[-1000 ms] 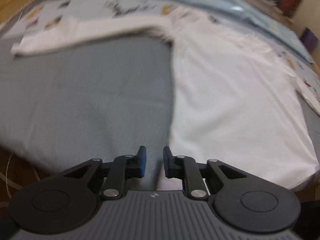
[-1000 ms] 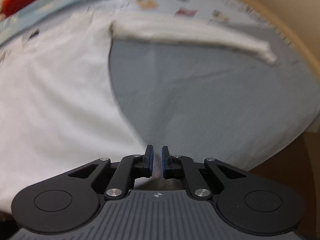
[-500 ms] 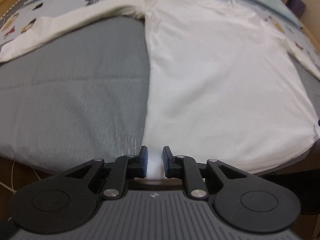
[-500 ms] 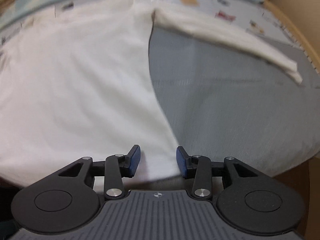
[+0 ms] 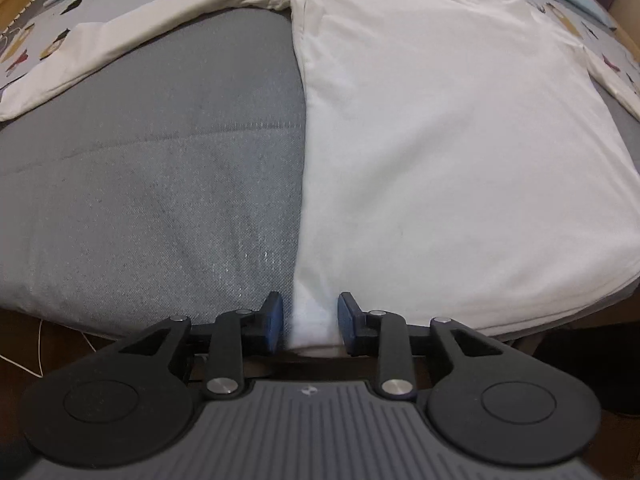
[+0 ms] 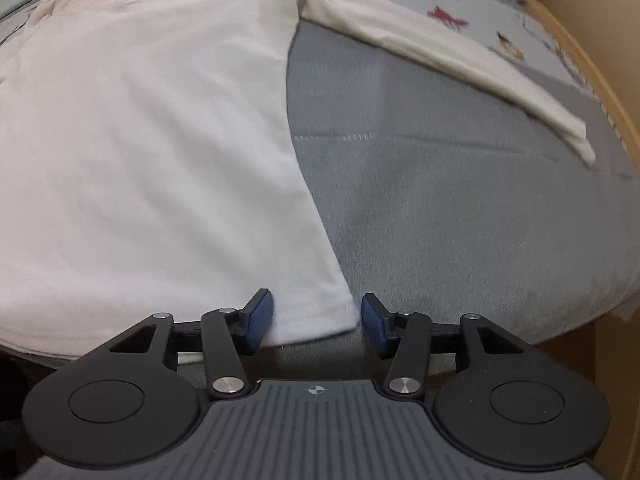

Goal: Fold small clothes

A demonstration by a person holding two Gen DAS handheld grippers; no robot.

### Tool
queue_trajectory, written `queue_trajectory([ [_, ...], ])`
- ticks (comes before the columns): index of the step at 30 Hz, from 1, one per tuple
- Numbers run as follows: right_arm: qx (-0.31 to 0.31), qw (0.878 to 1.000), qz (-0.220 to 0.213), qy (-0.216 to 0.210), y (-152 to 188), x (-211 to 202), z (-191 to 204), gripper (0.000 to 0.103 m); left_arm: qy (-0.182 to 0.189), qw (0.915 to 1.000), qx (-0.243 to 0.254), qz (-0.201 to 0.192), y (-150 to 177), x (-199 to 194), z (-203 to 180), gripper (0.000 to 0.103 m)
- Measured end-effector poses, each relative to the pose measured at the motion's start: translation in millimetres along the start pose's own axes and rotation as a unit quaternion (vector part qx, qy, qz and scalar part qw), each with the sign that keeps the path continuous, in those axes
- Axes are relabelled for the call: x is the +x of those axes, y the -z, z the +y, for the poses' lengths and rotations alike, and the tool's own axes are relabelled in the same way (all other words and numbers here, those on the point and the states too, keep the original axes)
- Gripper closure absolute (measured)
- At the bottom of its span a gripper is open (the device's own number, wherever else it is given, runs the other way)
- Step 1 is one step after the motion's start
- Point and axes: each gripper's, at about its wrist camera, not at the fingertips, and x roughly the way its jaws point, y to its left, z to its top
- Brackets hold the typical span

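A: Nearest first, what were the jaws doing?

B: My left gripper was opening, blue pads partly apart, with the near-left hem corner of the white long-sleeved cotton shirt lying between them. As far as I could see the pads weren't pressing the cloth. My right gripper was opening too, a bit wider, with the near-right hem corner between its pads, loose as well. So neither had hold of anything.

A: Where was the shirt?

B: Spread flat on the grey woven bed cover. The hem lay at the near edge, the body ran away from me, and the collar sat at the far end. The left sleeve stretched out sideways, and the right sleeve angled out to its own side, its cuff near the tan wooden bed rail. Further back lay a pale sheet printed with small cartoon figures.

A: Step?

B: I judged it the lay-out step: hem corners being released, garment flattened, no fold made yet.

A: Next?

B: Probably a sleeve fold. That would call for lifting clear of the hem, reaching far to a cuff or shoulder, pinching a single layer and carrying it across the body without dragging the shirt off the near edge.
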Motion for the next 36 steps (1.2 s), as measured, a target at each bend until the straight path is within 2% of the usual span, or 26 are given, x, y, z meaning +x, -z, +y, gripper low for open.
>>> queue_trajectory([
  [2,0.028,0.999,-0.033,-0.011,-5.1,-13.7,-6.1,0.052,0.011,0.9996,-0.013,-0.023,-2.9,-8.1,2.9,0.067],
  [6,0.061,0.988,-0.137,-0.019,-28.3,-51.7,-28.0,0.052,0.002,0.9974,-0.038,-0.061,-11.7,-19.9,10.4,0.057],
  [7,0.066,0.984,-0.167,-0.019,-34.6,-64.4,-34.7,0.051,0.000,0.9971,-0.041,-0.065,-10.7,-20.0,10.1,0.057],
  [11,0.069,0.965,-0.250,-0.028,-53.4,-104.7,-62.3,0.035,-0.010,0.9968,-0.044,-0.066,-12.6,-20.1,11.1,0.054],
  [15,0.081,0.949,-0.304,-0.021,-46.3,-115.7,-84.0,0.032,-0.016,0.9961,-0.049,-0.072,-17.4,-15.9,10.5,0.053],
  [17,0.121,0.946,-0.299,-0.017,-44.8,-108.6,-92.5,0.032,-0.018,0.9956,-0.055,-0.074,-17.6,-16.9,12.9,0.051],
  [19,0.132,0.938,-0.319,-0.013,-41.6,-111.1,-93.8,0.032,-0.021,0.9950,-0.058,-0.078,-15.9,-19.0,12.5,0.045],
  [23,0.100,0.946,-0.308,-0.004,-41.6,-104.2,-86.1,0.032,-0.035,0.9924,-0.052,-0.106,-18.5,-24.2,9.3,0.041],
  [24,0.097,0.947,-0.307,-0.004,-40.1,-106.1,-83.1,0.032,-0.044,0.9905,-0.050,-0.120,-19.2,-28.4,7.3,0.040],
  [26,0.099,0.947,-0.305,-0.005,-39.6,-105.9,-82.9,0.032,-0.069,0.9839,-0.047,-0.158,-21.0,-38.6,3.6,0.029],
  [29,0.113,0.947,-0.301,-0.009,-41.1,-104.0,-85.2,0.032,-0.066,0.9743,-0.056,-0.208,-21.4,-54.3,1.8,0.024],
  [33,0.135,0.945,-0.297,-0.016,-46.5,-101.3,-86.8,0.032,-0.083,0.9640,-0.059,-0.246,-22.9,-67.8,-2.6,0.022],
  [36,0.149,0.939,-0.310,-0.015,-48.7,-104.8,-84.0,0.032,-0.080,0.9604,-0.060,-0.260,-24.9,-74.7,-2.3,0.022],
])
